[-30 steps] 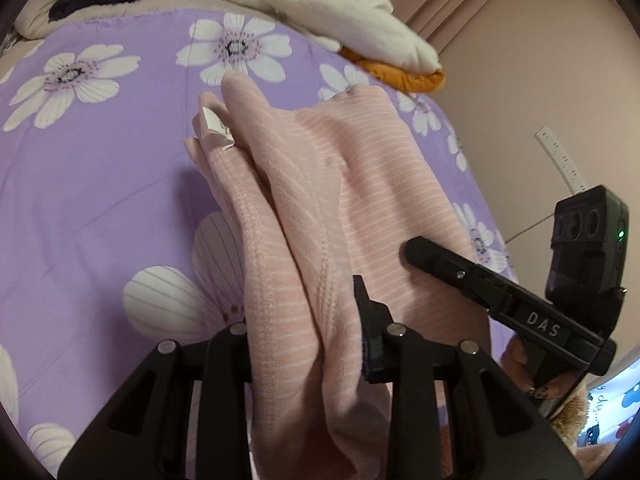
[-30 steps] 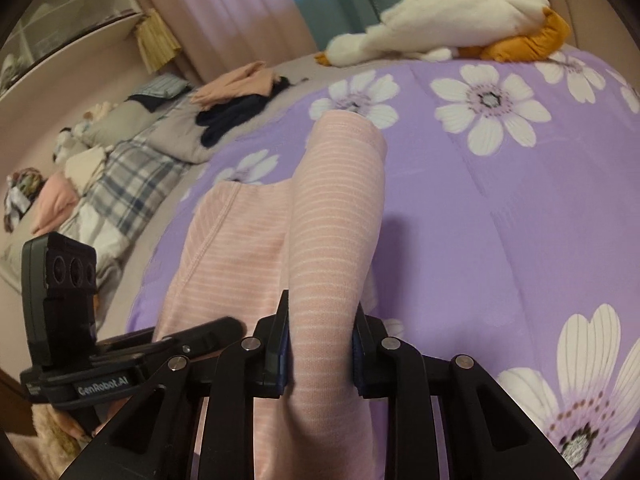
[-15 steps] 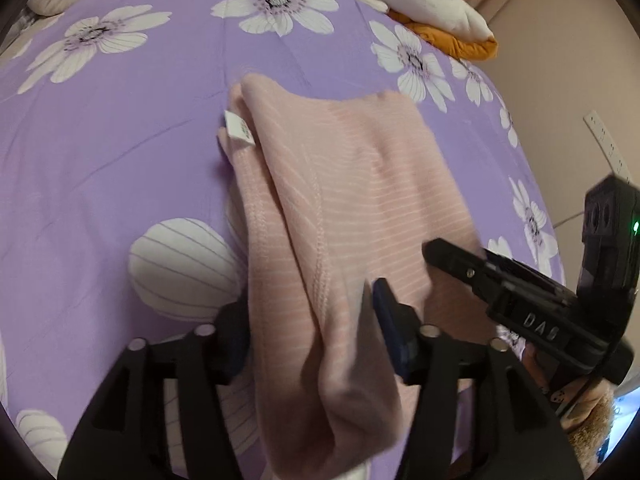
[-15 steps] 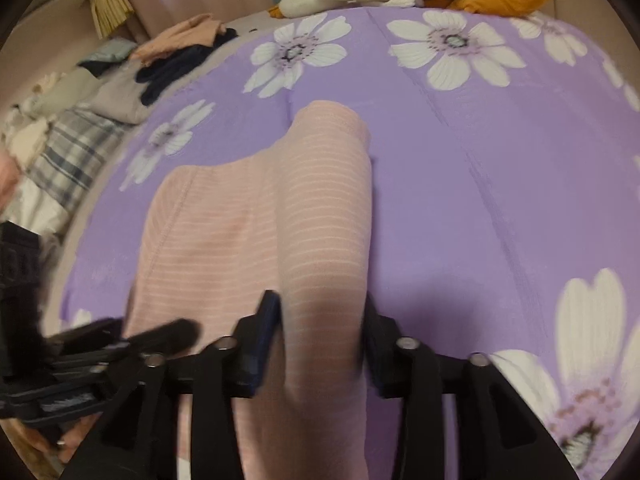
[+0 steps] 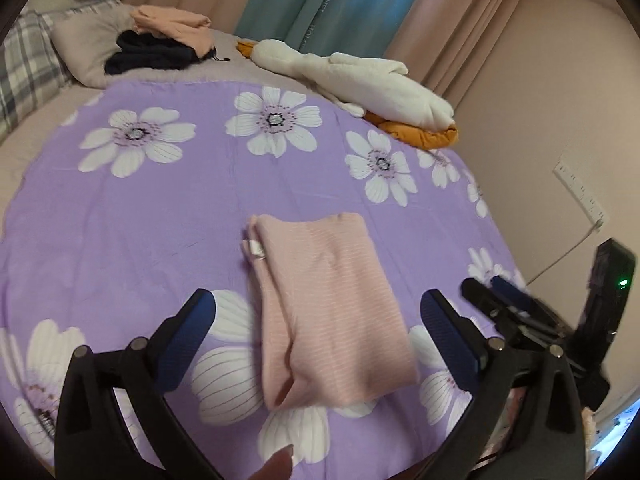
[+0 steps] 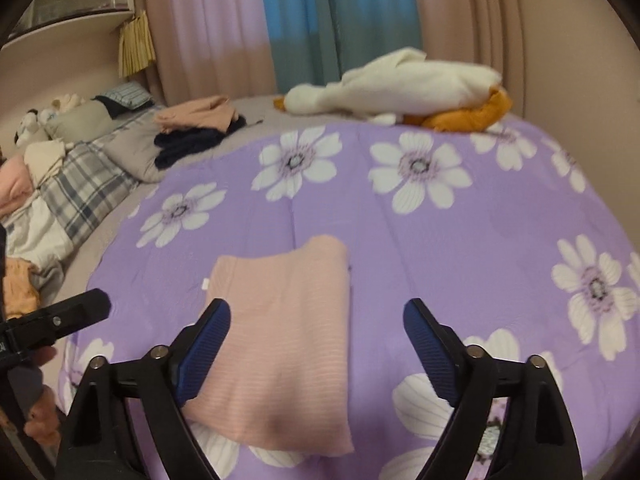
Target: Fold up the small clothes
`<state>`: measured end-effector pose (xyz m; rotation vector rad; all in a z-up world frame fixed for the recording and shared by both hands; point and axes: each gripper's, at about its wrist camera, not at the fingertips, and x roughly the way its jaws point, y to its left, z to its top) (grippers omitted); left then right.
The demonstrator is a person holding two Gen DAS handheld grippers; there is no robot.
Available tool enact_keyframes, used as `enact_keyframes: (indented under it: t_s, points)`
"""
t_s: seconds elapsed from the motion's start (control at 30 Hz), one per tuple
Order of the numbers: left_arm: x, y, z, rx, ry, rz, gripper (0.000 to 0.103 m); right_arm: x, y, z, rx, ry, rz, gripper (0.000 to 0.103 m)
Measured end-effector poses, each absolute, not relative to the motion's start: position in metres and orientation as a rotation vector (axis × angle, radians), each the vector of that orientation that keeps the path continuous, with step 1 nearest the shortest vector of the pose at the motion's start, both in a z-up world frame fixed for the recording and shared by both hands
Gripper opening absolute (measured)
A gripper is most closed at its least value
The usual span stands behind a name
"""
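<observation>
Purple bedding printed with big white daisies covers the bed, with pink and teal curtains hanging behind it. Closest in, the left gripper hangs over the cover with its blue-padded fingers spread wide; its jaws have just been opening, and nothing is pinched between them. The folded pale pink striped garment lies flat on the purple cover below the gap, free of both pads, with a small white label sticking out at its left edge. The right gripper stands the same way, its jaws just opened and well apart, and the same pink garment lies on the cover beneath, nearer its left pad and not gripped. A fingertip shows at the bottom edge of the left view. Each tool can be seen at the margin of the other's view, off to the side of the garment. Farther out, nothing sits between the tools and the cloth. At the far edge of the bed lies a long white plush goose with orange feet. Left of it rests a small heap of peach and navy clothes, and beyond that a grey plaid blanket along the left side. A white socket strip is fixed to the beige wall on the right.
</observation>
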<state>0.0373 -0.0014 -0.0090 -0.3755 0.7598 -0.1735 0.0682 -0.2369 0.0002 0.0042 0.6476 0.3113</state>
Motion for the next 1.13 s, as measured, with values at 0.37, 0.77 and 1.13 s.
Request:
enact_keyframes:
  t_s: [0.37, 0.77, 1.13]
  points:
    - [0.019, -0.02, -0.028, -0.196, 0.825, -0.061, 0.102, 0.046, -0.236, 0.0, -0.034, 0.639, 0.257, 0.09]
    - [0.01, -0.026, -0.029, -0.2, 0.842, -0.065, 0.102, 0.039, -0.24, -0.004, -0.01, 0.654, 0.275, 0.09]
    - [0.005, -0.029, -0.028, -0.183, 0.834, -0.067, 0.102, 0.039, -0.235, -0.007, -0.01, 0.671, 0.282, 0.09]
